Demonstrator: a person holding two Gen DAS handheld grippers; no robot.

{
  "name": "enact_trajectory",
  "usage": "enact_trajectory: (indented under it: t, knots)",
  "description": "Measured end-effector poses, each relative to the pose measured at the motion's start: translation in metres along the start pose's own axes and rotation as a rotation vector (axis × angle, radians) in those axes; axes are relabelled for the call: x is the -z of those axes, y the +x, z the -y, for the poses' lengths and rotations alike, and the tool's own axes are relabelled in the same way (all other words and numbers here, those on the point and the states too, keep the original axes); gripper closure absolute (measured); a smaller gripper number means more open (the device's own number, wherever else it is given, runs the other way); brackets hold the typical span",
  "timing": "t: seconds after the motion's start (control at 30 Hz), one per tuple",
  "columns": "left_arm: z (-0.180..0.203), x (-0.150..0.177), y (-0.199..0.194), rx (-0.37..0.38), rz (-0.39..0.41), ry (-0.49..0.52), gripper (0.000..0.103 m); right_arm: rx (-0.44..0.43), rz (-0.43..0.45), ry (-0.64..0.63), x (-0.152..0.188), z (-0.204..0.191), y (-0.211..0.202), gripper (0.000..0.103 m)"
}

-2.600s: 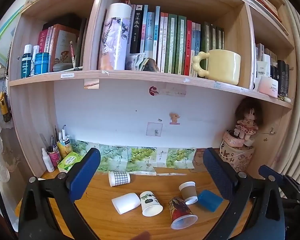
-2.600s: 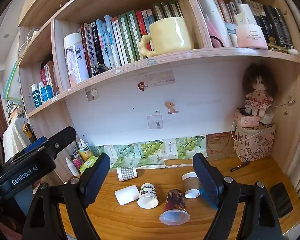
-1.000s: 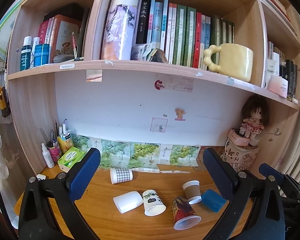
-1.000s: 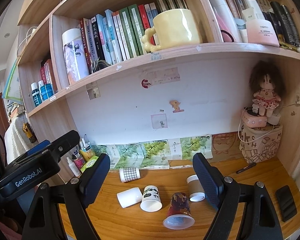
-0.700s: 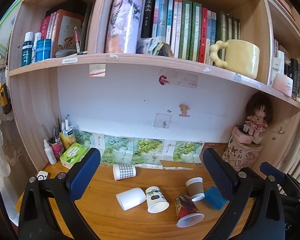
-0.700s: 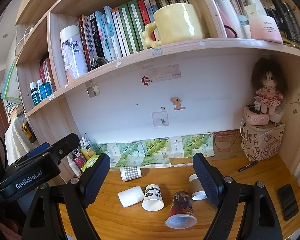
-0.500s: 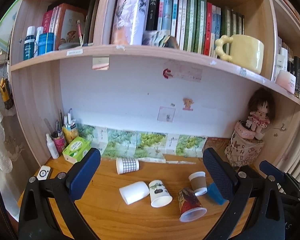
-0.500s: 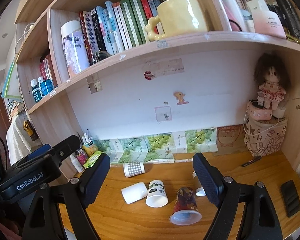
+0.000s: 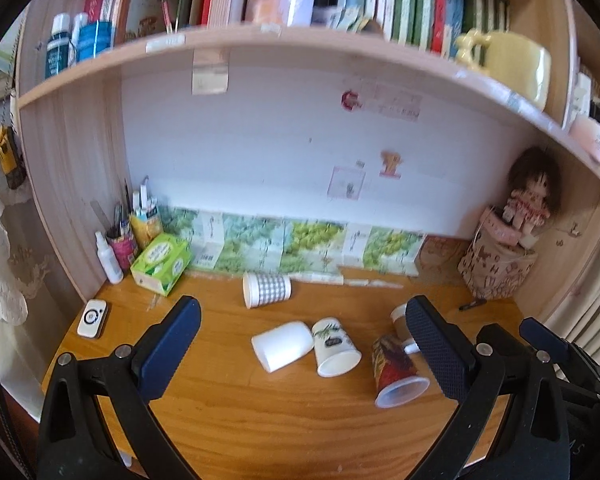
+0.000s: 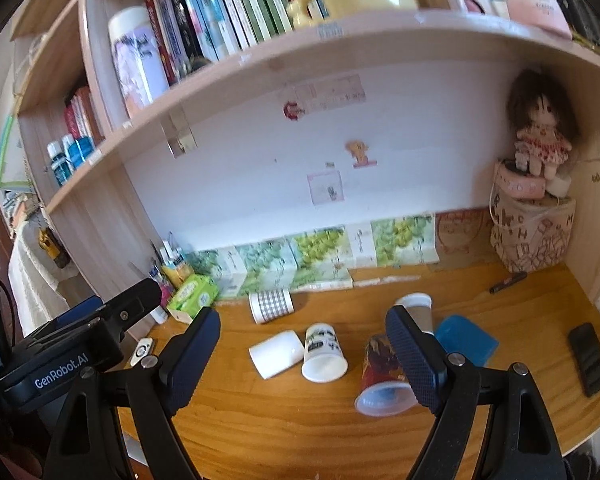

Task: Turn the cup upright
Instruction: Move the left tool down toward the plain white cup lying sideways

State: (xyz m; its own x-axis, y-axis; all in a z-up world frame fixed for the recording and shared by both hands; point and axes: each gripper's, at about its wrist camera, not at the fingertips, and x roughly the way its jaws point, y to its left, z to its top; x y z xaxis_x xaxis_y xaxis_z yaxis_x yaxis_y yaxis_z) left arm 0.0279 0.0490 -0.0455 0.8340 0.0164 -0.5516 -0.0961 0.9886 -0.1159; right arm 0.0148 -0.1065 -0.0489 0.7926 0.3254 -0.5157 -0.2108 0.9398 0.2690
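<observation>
Evidently at the approach step, both tongs, left (image 9: pixel 302 346) and right (image 10: pixel 303 354), hover spread and empty above toppled cups (image 10: pixel 324 352) at counter (image 10: pixel 260 420) centre, twelve o'clock ahead; next, presumably, descend and pinch one.

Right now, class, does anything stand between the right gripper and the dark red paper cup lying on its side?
Nothing visible does. The right gripper hangs open above the wooden desk, and the dark red paper cup lies just ahead by its right finger.
</observation>
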Motion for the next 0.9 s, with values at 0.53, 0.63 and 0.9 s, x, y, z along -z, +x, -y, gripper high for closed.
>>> enact_trajectory:
  t: [0.53, 0.63, 0.9]
  knots:
    - [-0.02, 0.007, 0.116, 0.031, -0.384, 0.044, 0.001, 0.098, -0.268, 0.141, 0.01, 0.001, 0.093, 0.018]
    - [-0.019, 0.006, 0.14, 0.035, -0.443, 0.081, 0.001, 0.104, -0.343, 0.176, 0.014, 0.007, 0.116, 0.018]
    - [-0.013, 0.009, 0.204, 0.088, -0.608, 0.206, 0.001, 0.108, -0.513, 0.295, 0.027, 0.025, 0.166, 0.018]
